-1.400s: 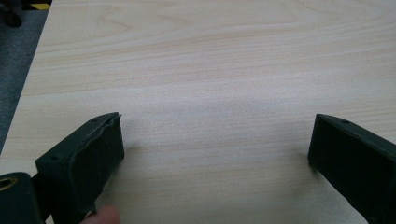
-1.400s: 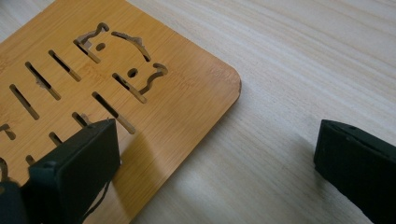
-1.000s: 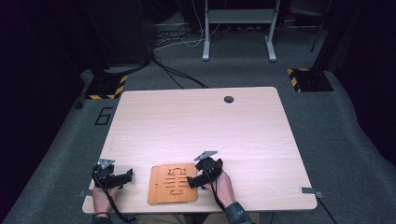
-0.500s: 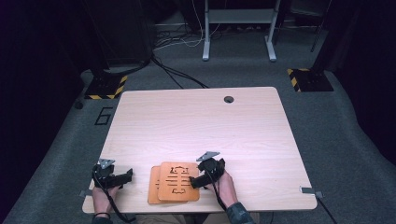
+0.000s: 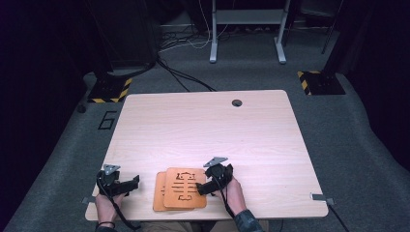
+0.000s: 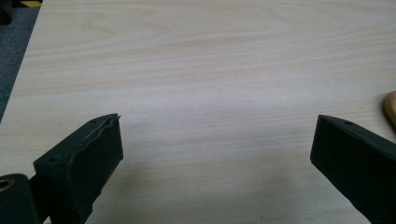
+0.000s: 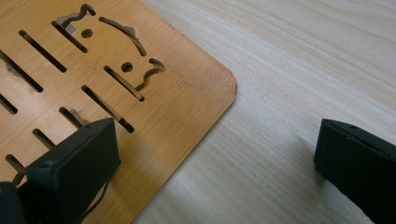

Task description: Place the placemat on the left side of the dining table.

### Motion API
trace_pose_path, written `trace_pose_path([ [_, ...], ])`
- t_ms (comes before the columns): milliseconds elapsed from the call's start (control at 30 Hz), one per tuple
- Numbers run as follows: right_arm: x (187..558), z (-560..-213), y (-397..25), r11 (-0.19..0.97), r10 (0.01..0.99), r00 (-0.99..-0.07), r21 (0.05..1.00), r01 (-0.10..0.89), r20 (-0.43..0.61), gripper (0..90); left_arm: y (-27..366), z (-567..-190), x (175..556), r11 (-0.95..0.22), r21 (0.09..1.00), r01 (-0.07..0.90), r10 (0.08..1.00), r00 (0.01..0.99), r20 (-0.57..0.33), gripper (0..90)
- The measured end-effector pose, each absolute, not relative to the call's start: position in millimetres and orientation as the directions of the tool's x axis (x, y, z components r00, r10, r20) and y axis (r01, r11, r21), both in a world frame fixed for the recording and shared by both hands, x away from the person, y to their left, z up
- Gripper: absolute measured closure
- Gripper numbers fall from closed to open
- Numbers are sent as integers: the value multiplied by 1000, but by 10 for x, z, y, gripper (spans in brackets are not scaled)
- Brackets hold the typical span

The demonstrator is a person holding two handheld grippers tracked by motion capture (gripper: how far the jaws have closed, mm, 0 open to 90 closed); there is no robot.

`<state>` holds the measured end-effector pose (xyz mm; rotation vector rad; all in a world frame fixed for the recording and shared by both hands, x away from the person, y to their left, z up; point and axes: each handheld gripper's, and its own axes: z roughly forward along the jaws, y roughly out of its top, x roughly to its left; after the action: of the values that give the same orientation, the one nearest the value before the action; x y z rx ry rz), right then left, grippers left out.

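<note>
Wooden boards (image 5: 180, 188) lay stacked while my right gripper (image 5: 202, 187) straddled the top board's edge, jaws wide apart, and my left gripper (image 5: 131, 182) gaped empty just beside them.

The high view is soft and somewhat grainy: the table (image 5: 203, 140) is evenly lit from above while the floor and the frame's upper corners sink into near black. The left gripper view is blurred, with a mild bright sheen mid-frame. In the right gripper view, the wooden board (image 7: 140, 84) is sharp; the jaws cast faint shadows.
</note>
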<state>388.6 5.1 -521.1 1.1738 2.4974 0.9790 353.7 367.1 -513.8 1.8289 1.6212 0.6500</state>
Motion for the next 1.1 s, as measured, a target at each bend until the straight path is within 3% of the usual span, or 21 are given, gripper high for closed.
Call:
trace_pose_path([
  [667, 3886, -5212, 48, 461, 747, -660, 649, 605, 84, 0, 3271, -4897, 3485, -143, 640, 755, 947, 293, -134, 6],
  [1100, 3877, -5218, 43, 452, 752, -654, 656, 604, 85, 0, 3044, -4830, 3461, -156, 647, 747, 920, 349, -182, 9],
])
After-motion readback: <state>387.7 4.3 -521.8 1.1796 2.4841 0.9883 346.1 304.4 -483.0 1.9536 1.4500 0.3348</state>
